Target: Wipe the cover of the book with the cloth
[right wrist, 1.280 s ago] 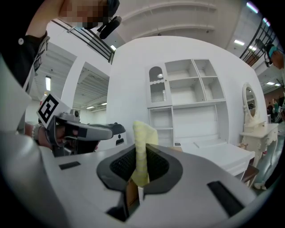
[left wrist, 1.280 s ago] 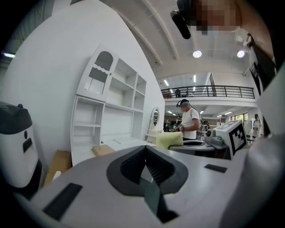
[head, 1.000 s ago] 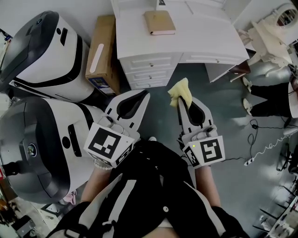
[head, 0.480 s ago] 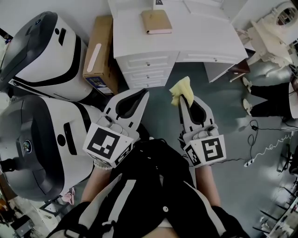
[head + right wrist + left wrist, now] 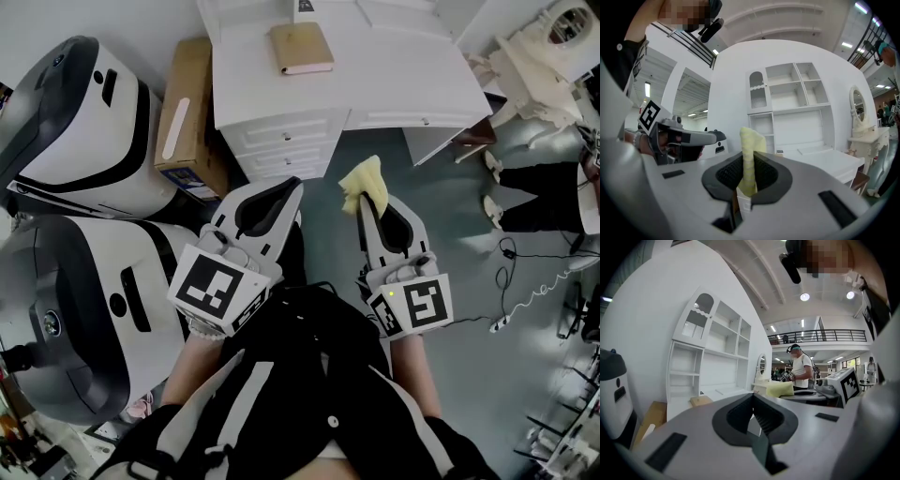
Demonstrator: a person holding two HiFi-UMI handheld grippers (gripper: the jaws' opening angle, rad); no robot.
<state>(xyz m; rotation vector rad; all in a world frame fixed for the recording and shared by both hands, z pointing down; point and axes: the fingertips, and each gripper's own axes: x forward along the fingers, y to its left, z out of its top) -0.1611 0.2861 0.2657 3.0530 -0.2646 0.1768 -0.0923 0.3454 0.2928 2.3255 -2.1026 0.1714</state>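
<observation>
Jaws of right gripper pinch the yellow cloth (loose end flops past the tips); left gripper jaws together, empty. The book lies well ahead of both, on the white desk — unbraced, it may slide under wiping.

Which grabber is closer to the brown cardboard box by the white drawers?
Left. The left gripper sits below and right of the cardboard box in the head view; the right gripper, clamping the yellow cloth, is farther right, beyond the left one.
</observation>
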